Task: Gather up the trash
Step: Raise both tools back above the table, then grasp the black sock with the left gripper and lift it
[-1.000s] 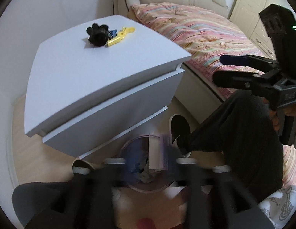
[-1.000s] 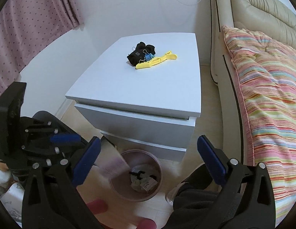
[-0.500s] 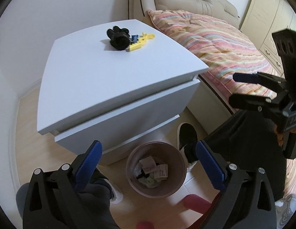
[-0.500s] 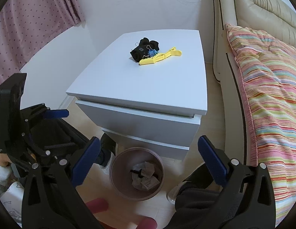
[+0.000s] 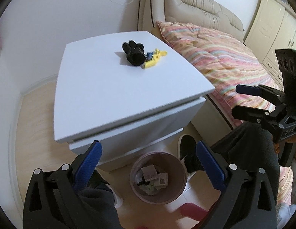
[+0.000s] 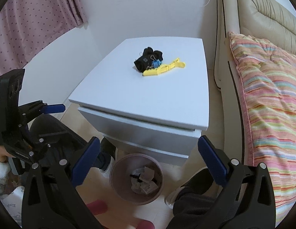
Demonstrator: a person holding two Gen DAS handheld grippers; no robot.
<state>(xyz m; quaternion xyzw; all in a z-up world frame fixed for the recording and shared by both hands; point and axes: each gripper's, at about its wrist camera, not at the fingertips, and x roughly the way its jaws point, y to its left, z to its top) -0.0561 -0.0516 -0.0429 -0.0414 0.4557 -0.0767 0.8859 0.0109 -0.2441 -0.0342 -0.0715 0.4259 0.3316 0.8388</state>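
Observation:
A pink trash bin (image 5: 136, 164) (image 6: 117, 164) stands on the floor in front of the white nightstand (image 5: 109, 87) (image 6: 148, 99), with crumpled paper scraps (image 5: 154, 177) (image 6: 143, 180) inside. My left gripper (image 5: 148, 148) is open and empty above the bin; it also shows in the right wrist view (image 6: 50, 112). My right gripper (image 6: 148, 143) is open and empty above the bin; it also shows in the left wrist view (image 5: 241, 100). On the nightstand lie a black bundle (image 5: 134, 52) (image 6: 146, 60), a blue binder clip (image 6: 156, 63) and a yellow clip (image 5: 153, 58) (image 6: 164, 68).
A bed with a striped quilt (image 5: 224, 57) (image 6: 268, 103) and beige headboard (image 6: 262, 15) stands right of the nightstand. The person's dark-trousered legs and shoes (image 5: 186, 145) (image 6: 108, 148) flank the bin. A pink curtain (image 6: 33, 15) hangs at the left. White cabinets (image 5: 272, 28) stand behind the bed.
My left gripper let a paper scrap drop into the bin, opened, then rose and drew back. The right gripper also lifted slightly, staying open.

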